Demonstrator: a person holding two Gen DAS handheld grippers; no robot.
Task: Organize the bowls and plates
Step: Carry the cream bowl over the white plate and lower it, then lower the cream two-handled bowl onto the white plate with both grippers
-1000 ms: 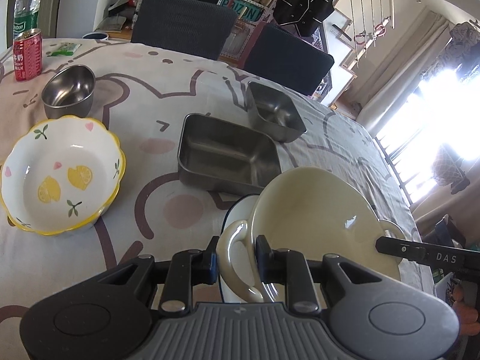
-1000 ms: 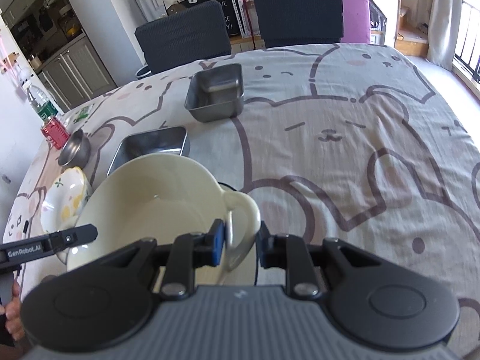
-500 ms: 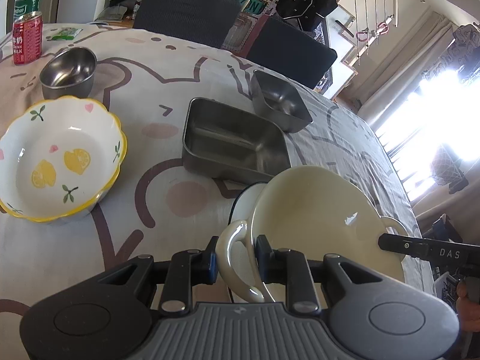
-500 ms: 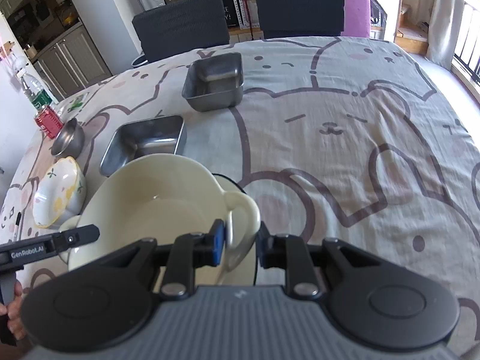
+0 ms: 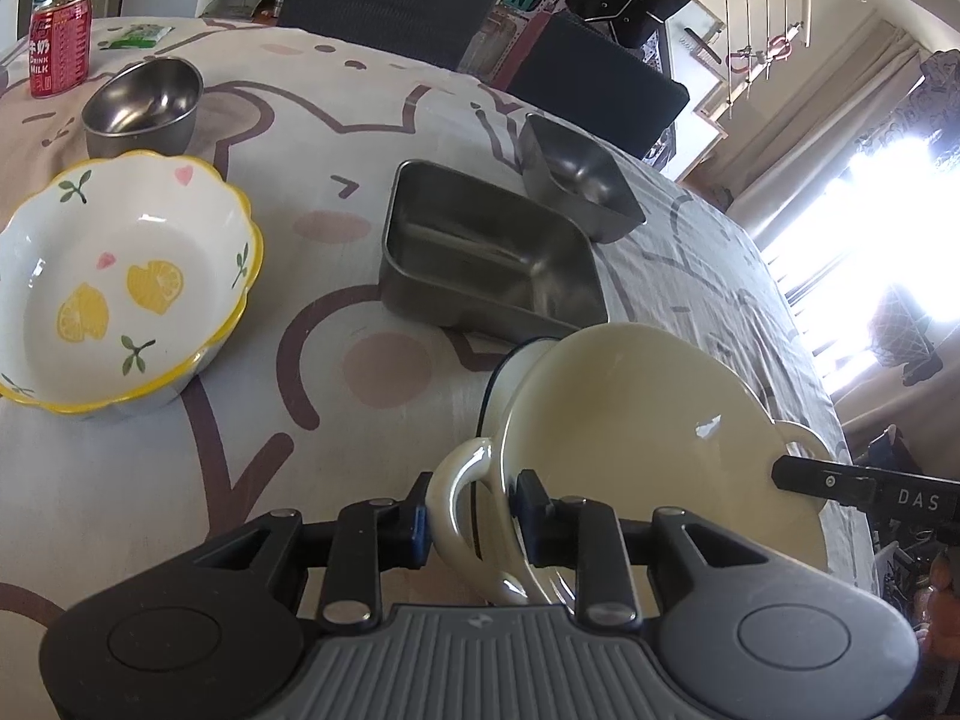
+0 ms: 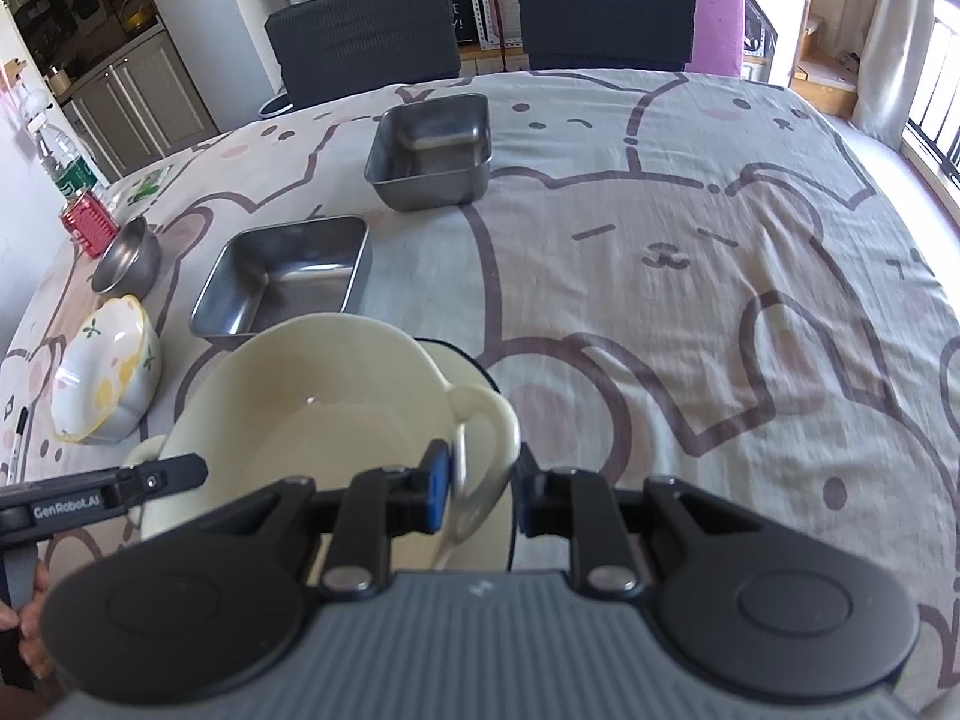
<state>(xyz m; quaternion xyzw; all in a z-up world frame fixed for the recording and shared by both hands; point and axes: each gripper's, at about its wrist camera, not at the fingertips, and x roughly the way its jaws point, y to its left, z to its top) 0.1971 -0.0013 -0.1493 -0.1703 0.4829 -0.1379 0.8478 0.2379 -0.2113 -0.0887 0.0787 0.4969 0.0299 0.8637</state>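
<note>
A cream two-handled bowl (image 5: 636,438) (image 6: 324,414) is held between both grippers, tilted, just above a white blue-rimmed plate (image 5: 507,369) (image 6: 462,360). My left gripper (image 5: 471,519) is shut on one loop handle. My right gripper (image 6: 480,492) holds the other handle; its jaws look slightly wider than before. A lemon-patterned bowl (image 5: 120,288) (image 6: 102,384), a round steel bowl (image 5: 144,105) (image 6: 129,255), a rectangular steel tray (image 5: 486,252) (image 6: 288,276) and a square steel tray (image 5: 576,177) (image 6: 432,150) stand on the table.
A red milk can (image 5: 60,51) (image 6: 87,222) and a water bottle (image 6: 60,162) stand at the far left. Two dark chairs (image 6: 480,18) stand behind the table. The patterned tablecloth (image 6: 690,276) stretches to the right. A pen (image 6: 18,444) lies at the left edge.
Both grippers moved forward and down with the cream bowl toward the plate. The right gripper's jaws have parted slightly around the handle.
</note>
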